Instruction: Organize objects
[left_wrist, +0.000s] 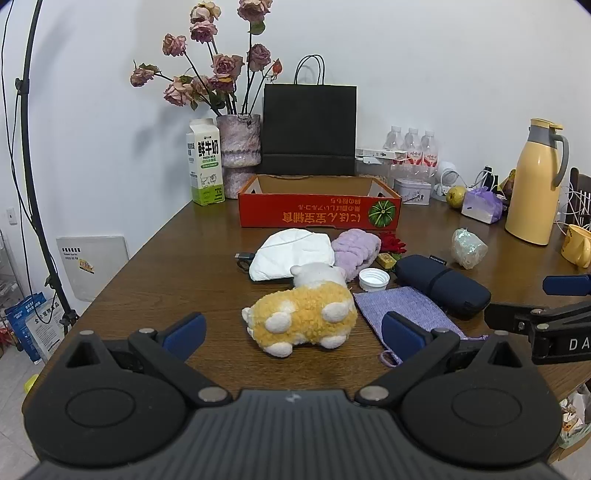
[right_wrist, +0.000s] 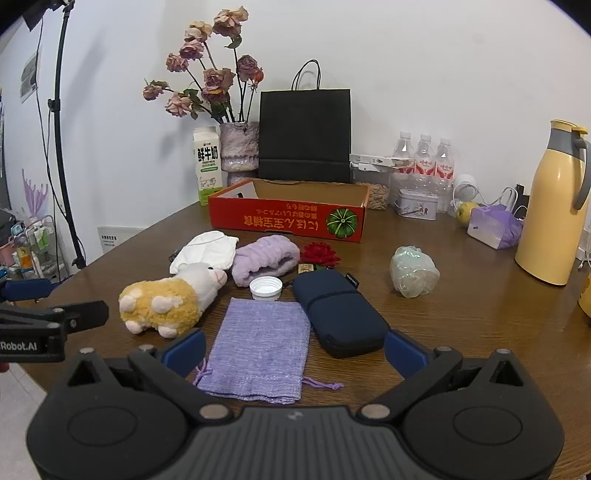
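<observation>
Hovering wide-open and empty, your left gripper (left_wrist: 293, 330) and right gripper (right_wrist: 295, 349) need soft, centred closure: plush sheep (left_wrist: 301, 317) first, into the red box (left_wrist: 319, 214) behind it.

On the brown wooden counter (right_wrist: 461, 325):
- Yellow-and-white plush sheep (right_wrist: 168, 297): one.
- Lilac woven drawstring pouch (right_wrist: 258, 347): one.
- Navy zipped fabric case (right_wrist: 341, 314): one.
- White plastic screw cap (right_wrist: 265, 288): one.
- Lilac fluffy cloth (right_wrist: 264, 258): one.
- White folded cloth (right_wrist: 207, 251): one.
- Red fabric rose (right_wrist: 319, 254): one.
- Crumpled clear plastic bundle (right_wrist: 413, 271): one.
- Red cardboard tray box with pumpkin print (right_wrist: 288, 219): one.
- Black paper carrier bag (right_wrist: 304, 134): one.
- Green-and-white milk carton (right_wrist: 207, 164): one.
- Mottled pink vase of dried roses (right_wrist: 239, 147): one.
- Clear water bottles with red labels (right_wrist: 424, 158): three.
- Yellow thermos jug with grey handle (right_wrist: 554, 203): one.
- Small grey tin (right_wrist: 415, 205): one.
</observation>
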